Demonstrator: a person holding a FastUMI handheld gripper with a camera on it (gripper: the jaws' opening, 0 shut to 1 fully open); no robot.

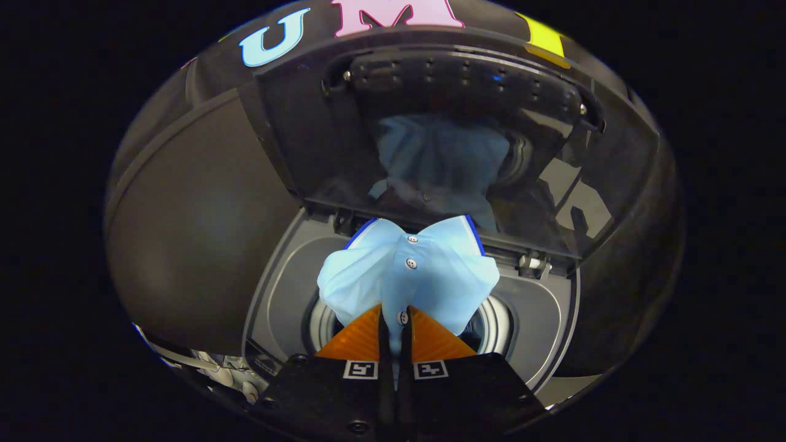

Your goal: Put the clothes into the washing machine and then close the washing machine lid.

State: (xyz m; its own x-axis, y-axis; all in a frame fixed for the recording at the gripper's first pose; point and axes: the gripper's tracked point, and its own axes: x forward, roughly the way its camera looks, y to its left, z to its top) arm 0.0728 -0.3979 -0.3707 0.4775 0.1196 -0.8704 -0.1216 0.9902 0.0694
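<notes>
**Shirt over the drum**

Grey washing machine (276,294) rim to the left of my fingers. My tongs (395,319) pinch the light blue shirt (408,276) at its button placket, hanging it above the drum opening (497,325). Beyond stands the raised lid (454,135), its dark glass mirroring the shirt.
</notes>
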